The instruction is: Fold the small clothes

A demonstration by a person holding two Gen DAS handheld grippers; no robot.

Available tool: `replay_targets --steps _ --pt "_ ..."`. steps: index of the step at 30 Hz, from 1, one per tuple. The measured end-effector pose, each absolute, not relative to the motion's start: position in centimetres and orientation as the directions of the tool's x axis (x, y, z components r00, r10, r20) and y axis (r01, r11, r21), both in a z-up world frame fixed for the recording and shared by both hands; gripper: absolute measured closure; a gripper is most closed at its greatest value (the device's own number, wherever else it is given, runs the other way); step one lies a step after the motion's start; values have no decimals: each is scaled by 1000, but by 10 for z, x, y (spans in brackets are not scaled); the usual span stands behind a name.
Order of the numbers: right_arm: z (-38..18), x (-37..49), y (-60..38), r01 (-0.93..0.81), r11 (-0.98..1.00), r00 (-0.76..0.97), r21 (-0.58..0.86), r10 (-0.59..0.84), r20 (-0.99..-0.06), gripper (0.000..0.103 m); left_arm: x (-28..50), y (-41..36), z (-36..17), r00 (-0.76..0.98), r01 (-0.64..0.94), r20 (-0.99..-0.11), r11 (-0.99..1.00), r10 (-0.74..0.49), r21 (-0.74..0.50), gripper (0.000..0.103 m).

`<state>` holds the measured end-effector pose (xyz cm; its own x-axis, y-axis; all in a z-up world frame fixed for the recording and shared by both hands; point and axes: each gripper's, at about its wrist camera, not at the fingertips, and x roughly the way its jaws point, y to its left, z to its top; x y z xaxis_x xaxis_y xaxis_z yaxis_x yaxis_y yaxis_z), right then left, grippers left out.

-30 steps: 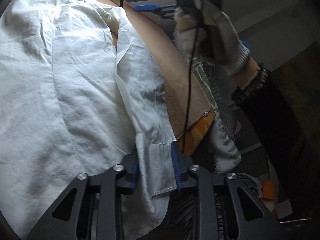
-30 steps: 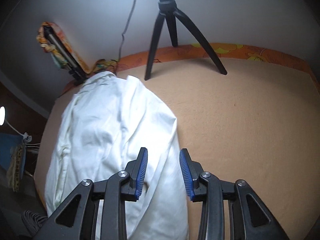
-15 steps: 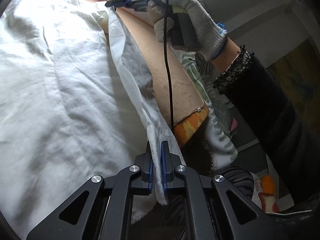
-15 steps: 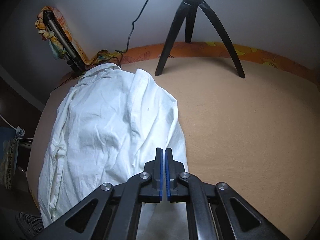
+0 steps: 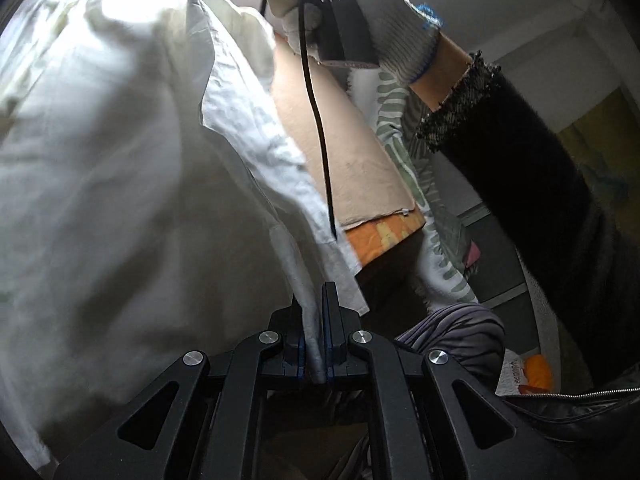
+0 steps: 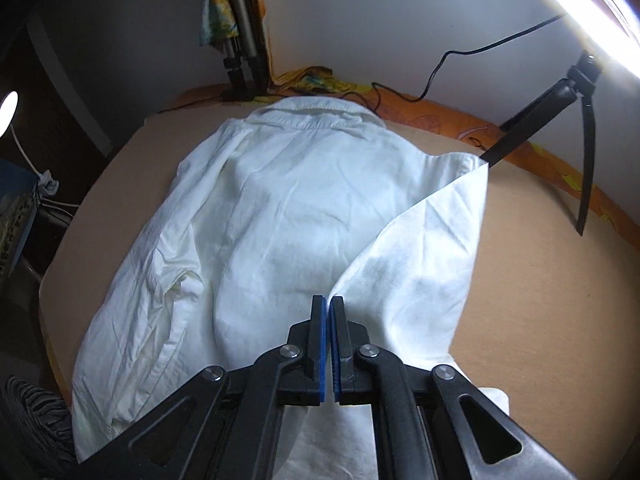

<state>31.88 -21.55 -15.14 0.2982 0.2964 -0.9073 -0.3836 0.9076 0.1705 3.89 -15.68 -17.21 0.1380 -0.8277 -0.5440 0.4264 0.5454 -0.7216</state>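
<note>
In the left wrist view, the left gripper [image 5: 316, 320] was clamped on a bunched edge of the white shirt [image 5: 100, 160], which lay on the tan bed [image 5: 344, 152]. A gloved hand [image 5: 384, 28] gripped the other tool above.

In the right wrist view, the right gripper [image 6: 327, 332] pinched a lifted shirt edge, angled steeply downward.

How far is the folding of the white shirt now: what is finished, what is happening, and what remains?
Done: the white shirt lies spread on the tan bed cover, collar at the far end. In hand: the left hand-held gripper and the right hand-held gripper are both shut on the shirt's edge, and one side panel is lifted off the cover. Left: laying that panel over the middle, the other side, and the crosswise folds.
</note>
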Motion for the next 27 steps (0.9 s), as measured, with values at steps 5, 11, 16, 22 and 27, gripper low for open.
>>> replay_targets --steps 5,11,16,22,27 --pt "-176 320 -207 -383 912 262 146 259 -930 88 43 -148 -191 98 356 -554 549 -826 -756 97" --pt "-136 295 -254 -348 905 297 244 353 -887 72 41 -147 -177 89 406 -575 557 -813 -724 73" --pt "-108 239 -307 -302 903 335 306 401 -853 69 26 -139 -164 121 445 -619 600 -776 -665 71" --pt "-121 159 -359 -233 891 312 391 449 -837 69 11 -115 -136 236 496 -626 646 -743 -580 71" --pt "-159 113 -390 -111 867 274 485 496 -824 69 16 -121 -120 285 577 -629 653 -723 -490 71"
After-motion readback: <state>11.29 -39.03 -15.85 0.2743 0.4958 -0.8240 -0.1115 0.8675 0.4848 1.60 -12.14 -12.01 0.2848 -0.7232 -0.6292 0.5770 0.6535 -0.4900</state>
